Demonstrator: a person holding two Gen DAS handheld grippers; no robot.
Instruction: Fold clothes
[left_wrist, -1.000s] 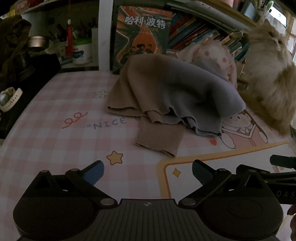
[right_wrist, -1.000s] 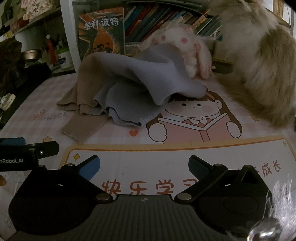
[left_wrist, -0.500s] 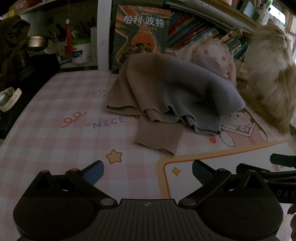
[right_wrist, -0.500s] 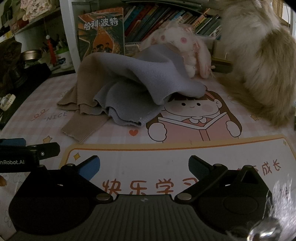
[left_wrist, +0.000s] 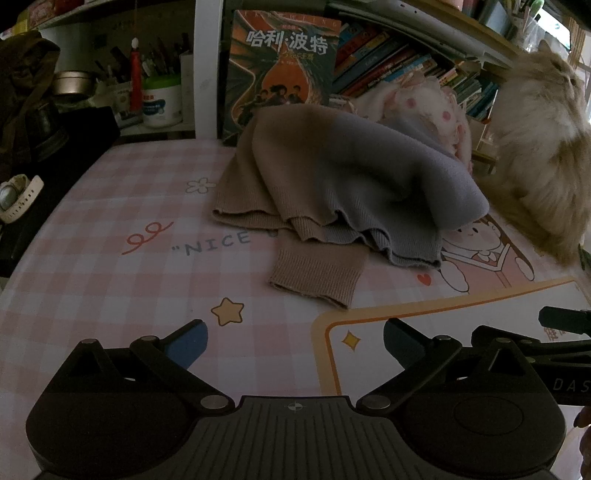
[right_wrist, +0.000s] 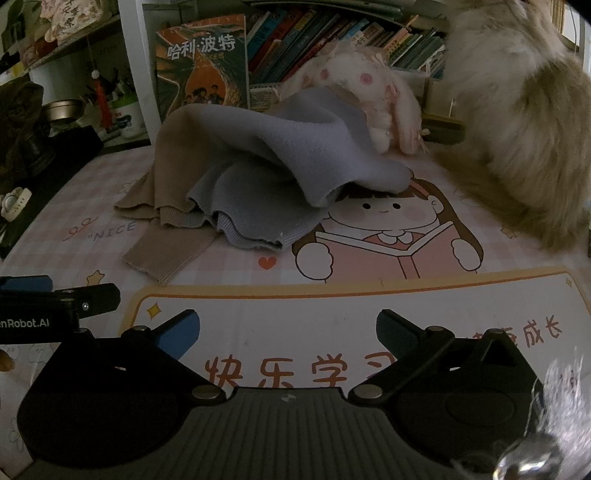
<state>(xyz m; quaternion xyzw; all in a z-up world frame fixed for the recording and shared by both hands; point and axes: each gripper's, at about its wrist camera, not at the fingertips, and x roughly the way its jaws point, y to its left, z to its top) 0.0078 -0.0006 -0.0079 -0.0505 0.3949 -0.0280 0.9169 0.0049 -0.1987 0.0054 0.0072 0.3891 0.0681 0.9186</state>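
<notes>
A knit sweater that fades from tan to grey-blue lies heaped on the pink checked table mat, one tan sleeve cuff stretched toward me. In the right wrist view the sweater drapes partly over a plush rabbit. My left gripper hovers open near the front of the mat, well short of the cuff, nothing between its blue fingertips. My right gripper is open too, over the mat's white panel, empty. Each gripper's fingers show at the edge of the other's view.
A fluffy cat sits at the right, beside the sweater. A bookshelf with a large book stands behind. A white jar and a metal bowl sit on the back-left shelf; a white watch lies at the left edge.
Both grippers have stayed nearly still and open. The cat at the right has shifted slightly. The sweater has not moved.
</notes>
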